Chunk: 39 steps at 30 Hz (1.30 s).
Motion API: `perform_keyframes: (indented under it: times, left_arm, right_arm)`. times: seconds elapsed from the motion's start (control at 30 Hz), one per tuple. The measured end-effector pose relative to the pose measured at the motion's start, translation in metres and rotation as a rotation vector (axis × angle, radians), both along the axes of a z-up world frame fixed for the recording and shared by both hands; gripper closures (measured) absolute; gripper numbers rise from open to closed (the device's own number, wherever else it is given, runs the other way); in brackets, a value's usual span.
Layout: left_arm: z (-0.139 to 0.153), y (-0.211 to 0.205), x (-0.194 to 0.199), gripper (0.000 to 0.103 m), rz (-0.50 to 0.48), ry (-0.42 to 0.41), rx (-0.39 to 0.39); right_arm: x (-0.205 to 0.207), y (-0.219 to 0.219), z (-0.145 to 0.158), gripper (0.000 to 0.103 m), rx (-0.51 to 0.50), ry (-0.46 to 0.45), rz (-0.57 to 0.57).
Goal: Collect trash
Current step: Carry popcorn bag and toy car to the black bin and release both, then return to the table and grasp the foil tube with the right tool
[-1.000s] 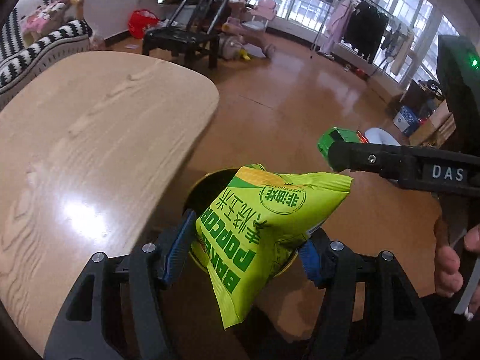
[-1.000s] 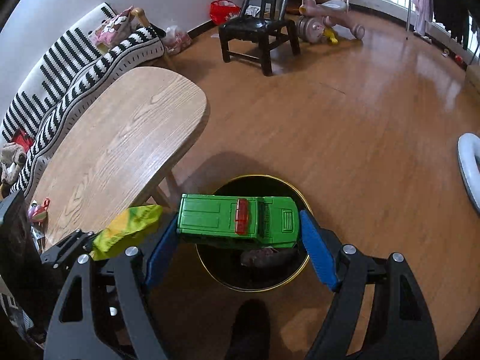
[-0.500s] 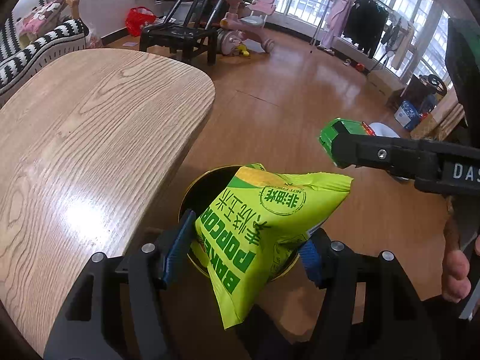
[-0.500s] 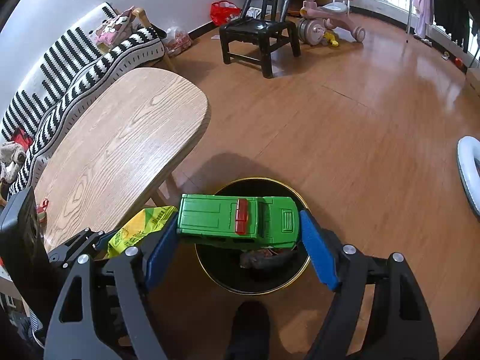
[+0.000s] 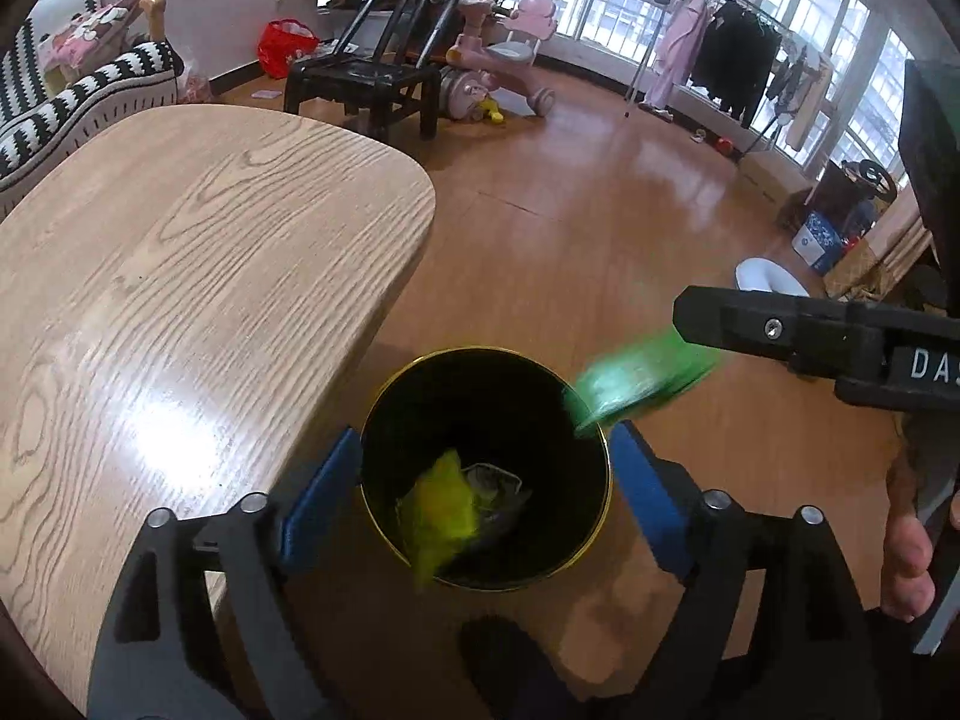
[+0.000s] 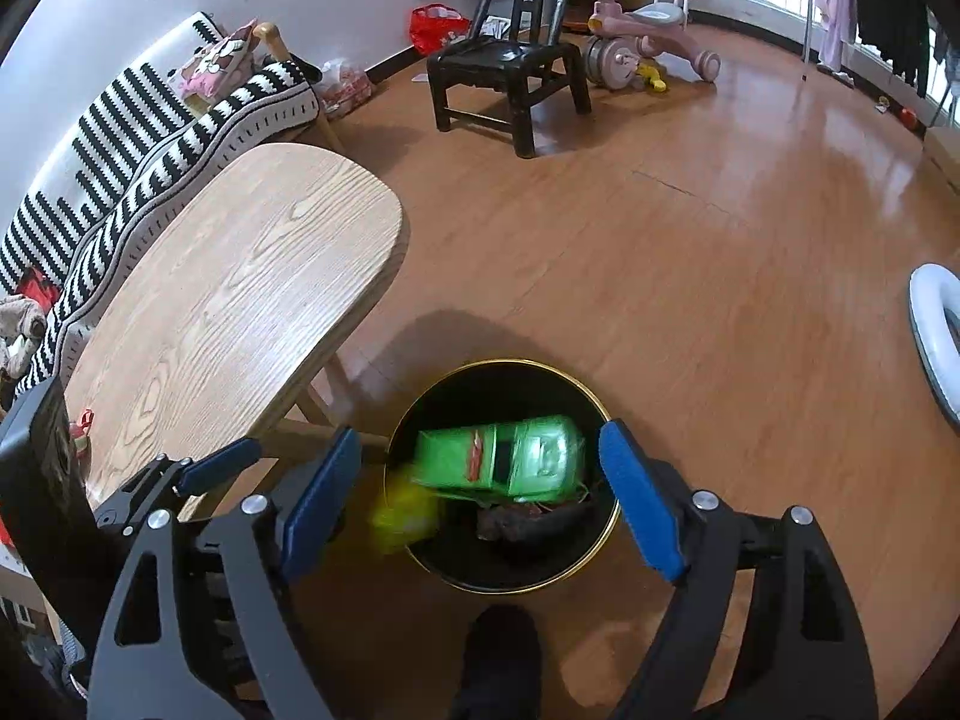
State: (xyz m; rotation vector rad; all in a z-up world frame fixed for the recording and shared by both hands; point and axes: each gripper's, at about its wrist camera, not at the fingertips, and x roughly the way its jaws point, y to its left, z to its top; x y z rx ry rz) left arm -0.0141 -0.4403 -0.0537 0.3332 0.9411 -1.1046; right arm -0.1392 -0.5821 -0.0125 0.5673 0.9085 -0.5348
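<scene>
A black trash bin with a gold rim (image 5: pixel 591 534) (image 6: pixel 603 546) stands on the floor below both grippers. My left gripper (image 5: pixel 485 495) is open above it. The yellow-green popcorn bag (image 5: pixel 441 510) is blurred, falling inside the bin; it also shows in the right wrist view (image 6: pixel 405 516). My right gripper (image 6: pixel 480 495) is open. The green toy car (image 6: pixel 501 459) is blurred, dropping over the bin; it also shows in the left wrist view (image 5: pixel 636 381). Dark trash (image 6: pixel 528 525) lies in the bin's bottom.
A wooden table (image 5: pixel 180 300) (image 6: pixel 240 294) stands left of the bin. A black chair (image 6: pixel 510 72), a pink ride-on toy (image 6: pixel 648 42) and a striped sofa (image 6: pixel 150 132) stand farther back. A white ring object (image 6: pixel 933 336) lies at right. A dark shoe (image 6: pixel 501 648) is below.
Both grippers have opened. The popcorn bag has left the left gripper and the green toy car has left the right gripper; both are falling toward the bin.
</scene>
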Motion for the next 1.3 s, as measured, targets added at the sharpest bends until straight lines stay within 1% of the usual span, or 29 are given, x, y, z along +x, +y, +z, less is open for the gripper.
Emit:
perform_keyframes:
  times: [0.03, 0.17, 0.23, 0.33, 0.4, 0.5, 0.6, 0.77, 0.8, 0.87, 0.9, 0.97, 1.0, 1.13, 1.23, 1.3]
  left_arm:
    - [0.001, 0.0, 0.001, 0.018, 0.004, 0.001, -0.002]
    - [0.009, 0.008, 0.006, 0.015, 0.037, 0.005, -0.016]
    - [0.016, 0.017, 0.009, 0.013, 0.05, 0.003, -0.024]
    - [0.032, 0.042, 0.012, 0.011, 0.067, -0.036, -0.049]
    - [0.044, 0.067, 0.016, 0.011, 0.094, -0.087, -0.054]
    - [0.057, 0.105, 0.028, 0.01, 0.152, -0.128, -0.054]
    - [0.068, 0.158, 0.042, 0.008, 0.229, -0.169, -0.045]
    - [0.079, 0.247, 0.06, 0.008, 0.353, -0.239, -0.018]
    - [0.08, 0.273, 0.064, 0.007, 0.392, -0.262, -0.002]
    - [0.078, 0.304, 0.071, 0.007, 0.439, -0.285, 0.02]
    - [0.076, 0.329, 0.075, 0.007, 0.474, -0.298, 0.039]
    - [0.072, 0.357, 0.08, 0.007, 0.519, -0.306, 0.068]
    - [0.067, 0.38, 0.085, 0.007, 0.552, -0.305, 0.09]
    - [0.055, 0.426, 0.097, 0.007, 0.609, -0.299, 0.14]
    - [0.046, 0.452, 0.104, 0.007, 0.63, -0.294, 0.18]
    - [0.041, 0.466, 0.11, 0.007, 0.641, -0.284, 0.187]
  right_arm:
    - [0.001, 0.0, 0.0, 0.02, 0.003, -0.001, 0.002]
    - [0.004, 0.002, 0.001, 0.019, -0.018, 0.004, 0.006]
    - [0.007, 0.005, 0.003, 0.016, -0.025, -0.003, 0.011]
    - [0.019, 0.018, 0.009, 0.015, -0.057, -0.017, 0.037]
    - [0.033, 0.034, 0.016, 0.015, -0.078, -0.034, 0.081]
    - [0.061, 0.067, 0.028, 0.015, -0.077, -0.09, 0.175]
    - [0.089, 0.105, 0.036, 0.015, -0.08, -0.135, 0.266]
    - [0.14, 0.18, 0.043, 0.015, -0.071, -0.166, 0.449]
    - [0.147, 0.192, 0.044, 0.015, -0.072, -0.169, 0.477]
    - [0.164, 0.226, 0.046, 0.015, -0.07, -0.18, 0.557]
    - [0.17, 0.238, 0.047, 0.015, -0.073, -0.183, 0.58]
    - [0.182, 0.267, 0.047, 0.015, -0.073, -0.189, 0.638]
    - [0.189, 0.286, 0.046, 0.015, -0.072, -0.19, 0.675]
    - [0.207, 0.342, 0.04, 0.015, -0.082, -0.189, 0.785]
    - [0.221, 0.377, 0.033, 0.015, -0.084, -0.177, 0.854]
    - [0.233, 0.399, 0.026, 0.016, -0.093, -0.164, 0.893]
